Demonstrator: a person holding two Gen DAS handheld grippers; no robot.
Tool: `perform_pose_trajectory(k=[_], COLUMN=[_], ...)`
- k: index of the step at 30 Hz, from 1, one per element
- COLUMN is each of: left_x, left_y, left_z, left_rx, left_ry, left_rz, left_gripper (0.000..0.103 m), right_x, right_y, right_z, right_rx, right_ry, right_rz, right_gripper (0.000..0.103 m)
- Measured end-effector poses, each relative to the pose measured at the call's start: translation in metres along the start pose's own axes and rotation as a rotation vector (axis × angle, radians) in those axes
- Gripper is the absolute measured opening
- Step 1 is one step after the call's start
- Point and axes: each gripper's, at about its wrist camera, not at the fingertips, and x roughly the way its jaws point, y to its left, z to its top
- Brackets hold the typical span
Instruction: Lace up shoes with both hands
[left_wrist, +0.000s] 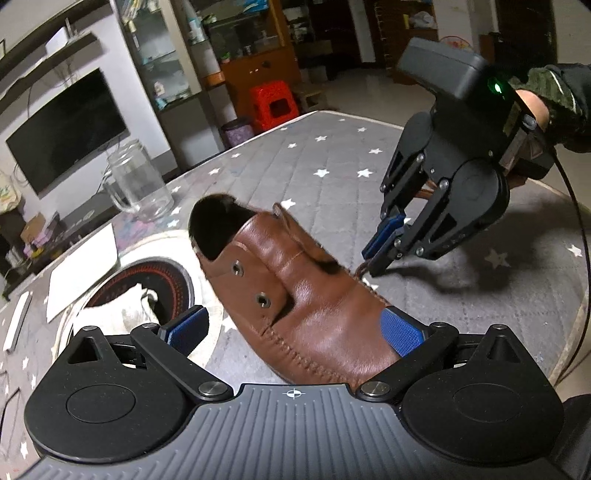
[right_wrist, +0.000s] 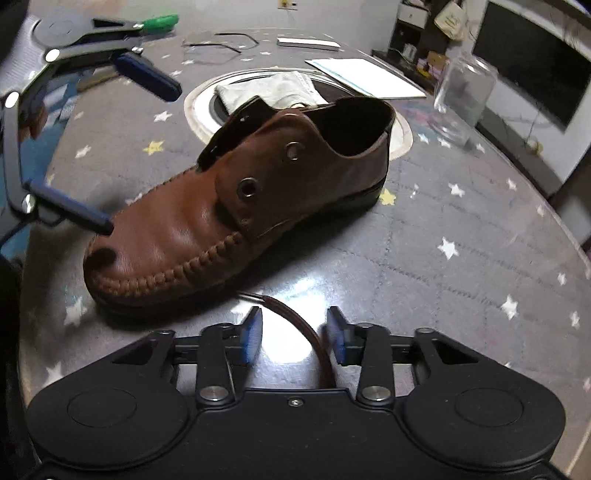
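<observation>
A brown leather shoe (left_wrist: 295, 291) (right_wrist: 236, 206) with metal eyelets (right_wrist: 248, 188) lies on the star-patterned table, with no lace through the eyelets. My left gripper (left_wrist: 295, 328) is open, its blue pads (left_wrist: 400, 336) either side of the toe; it also shows in the right wrist view (right_wrist: 144, 155). My right gripper (right_wrist: 294, 338) (left_wrist: 384, 254) is open just off the shoe's side. A brown lace (right_wrist: 295, 317) lies on the table and runs between its blue pads (right_wrist: 252, 334), apart from both.
A round hob recess (left_wrist: 147, 280) holds a white cloth (right_wrist: 273, 90) behind the shoe. A glass jar (left_wrist: 138, 182) (right_wrist: 463, 92) and white paper (left_wrist: 83, 271) (right_wrist: 365, 77) lie beyond. The table edge (right_wrist: 576, 243) curves at the right.
</observation>
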Motion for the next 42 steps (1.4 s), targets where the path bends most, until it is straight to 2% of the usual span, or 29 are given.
perform_pose_trajectory(k=[2,8,12,14,16,21,24,28,32,37,42], left_x=[0.000,0.006,0.014,0.018,0.021,0.026,0.026,0.027,0.037,0.044,0.051], left_y=[-0.001,-0.002,0.002,0.004,0.005,0.009,0.010,0.005,0.001,-0.001,-0.001], left_z=[0.002,0.012,0.017,0.019,0.020,0.021,0.023,0.023,0.020,0.019,0.017], left_rx=[0.024,0.121,0.178,0.220,0.247,0.327,0.371,0.442,0.483,0.493,0.498], left_ry=[-0.014,-0.037,-0.032,-0.029,-0.025,-0.015,-0.020,-0.035,-0.010,0.000,0.011], left_rz=[-0.012,-0.064,-0.089,-0.103,-0.114,-0.128,-0.124,-0.100,-0.104,-0.127,-0.134], left_gripper=[0.100,0.089,0.077,0.071,0.060,0.039,0.031,0.028,0.023,0.018,0.018], right_x=[-0.004,-0.033,-0.058,-0.065,-0.071,-0.070,-0.069,-0.067,-0.068,-0.064,-0.061], right_y=[0.007,0.013,0.018,0.020,0.024,0.029,0.032,0.033,0.035,0.037,0.037], right_z=[-0.004,-0.018,-0.021,-0.022,-0.024,-0.025,-0.023,-0.024,-0.026,-0.025,-0.023], right_rx=[-0.007,0.071,0.142,0.178,0.205,0.241,0.257,0.283,0.302,0.301,0.295], right_ry=[-0.008,-0.105,-0.204,-0.238,-0.270,-0.304,-0.318,-0.333,-0.340,-0.332,-0.321], right_rz=[-0.033,-0.146,-0.176,-0.178,-0.177,-0.178,-0.170,-0.166,-0.170,-0.171,-0.186], right_gripper=[0.002,0.002,0.002,0.002,0.002,0.002,0.002,0.002,0.002,0.002,0.002])
